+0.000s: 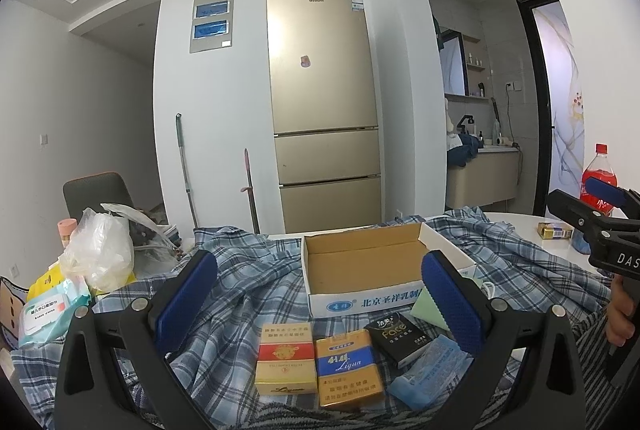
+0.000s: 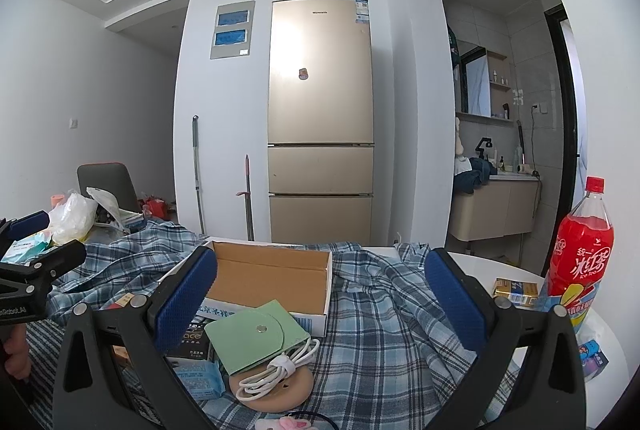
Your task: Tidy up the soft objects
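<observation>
Both tongs, left gripper (image 1: 320,304) and right gripper (image 2: 320,304), hang spread and empty above the plaid cloth (image 2: 380,310); the open cardboard box (image 1: 360,270) sits mid-tabletop, small packs (image 1: 320,362) crowding the near edge.

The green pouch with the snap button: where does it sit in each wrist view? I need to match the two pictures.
Left wrist: only a corner of the green pouch shows, lower right of centre, behind the right finger pad, just in front of the cardboard box.
Right wrist: the whole pouch lies lower centre-left, a coiled white cable on it.
Shared landmark: the open cardboard box, directly behind the pouch.
</observation>
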`<state>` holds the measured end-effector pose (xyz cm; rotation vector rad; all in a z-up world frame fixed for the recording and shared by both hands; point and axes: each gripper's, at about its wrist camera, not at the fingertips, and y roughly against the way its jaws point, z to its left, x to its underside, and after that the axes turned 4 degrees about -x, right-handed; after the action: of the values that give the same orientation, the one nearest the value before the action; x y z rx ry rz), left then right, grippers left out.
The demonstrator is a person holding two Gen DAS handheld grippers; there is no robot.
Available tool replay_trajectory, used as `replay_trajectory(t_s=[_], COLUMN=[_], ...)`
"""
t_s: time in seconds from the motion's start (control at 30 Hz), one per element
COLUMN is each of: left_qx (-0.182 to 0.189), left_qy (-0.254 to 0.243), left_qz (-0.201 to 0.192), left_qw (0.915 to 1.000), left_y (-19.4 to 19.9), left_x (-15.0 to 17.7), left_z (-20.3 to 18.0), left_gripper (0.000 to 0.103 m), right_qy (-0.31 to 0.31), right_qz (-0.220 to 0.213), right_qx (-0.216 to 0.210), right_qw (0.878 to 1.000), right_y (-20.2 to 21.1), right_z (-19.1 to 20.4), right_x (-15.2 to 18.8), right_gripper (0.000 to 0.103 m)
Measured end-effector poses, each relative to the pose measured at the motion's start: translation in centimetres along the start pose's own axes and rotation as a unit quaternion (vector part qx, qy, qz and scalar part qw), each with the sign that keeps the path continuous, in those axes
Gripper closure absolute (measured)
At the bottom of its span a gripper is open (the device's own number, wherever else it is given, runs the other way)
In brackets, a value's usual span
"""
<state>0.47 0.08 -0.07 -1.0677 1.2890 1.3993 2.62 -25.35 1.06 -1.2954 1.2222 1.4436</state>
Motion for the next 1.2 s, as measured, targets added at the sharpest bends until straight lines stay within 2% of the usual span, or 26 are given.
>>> replay_trajectory(t_s=[0.77, 0.9, 1.03, 1.2], left_qx=[-0.004, 0.026, 0.016, 0.023], left_qy=[0.012, 0.011, 0.0, -0.007], left_qz=[-0.007, -0.002, -0.02, -0.017], left_qw=[0.9999, 0.9996, 0.9997, 0.9996], left_y=[0.2, 0.2, 0.9, 0.8], left_x=[0.2, -0.1, -0.1, -0.1], left_z=[0.5, 0.3, -0.2, -0.6], left_gripper=[0.0, 0.0, 0.0, 0.0], right_qy=[0.012, 0.009, 0.008, 0.0], right_qz=[0.011, 0.006, 0.006, 0.0], right_qx=[0.008, 0.006, 0.005, -0.008], right_qw=[1.0, 1.0, 1.0, 1.0], right_y=[-0.2, 0.0, 0.0, 0.4], right_z=[0.7, 0.6, 0.5, 0.1], right_x=[-0.1, -0.1, -0.1, -0.1], right_gripper=[0.0, 0.0, 0.0, 0.0])
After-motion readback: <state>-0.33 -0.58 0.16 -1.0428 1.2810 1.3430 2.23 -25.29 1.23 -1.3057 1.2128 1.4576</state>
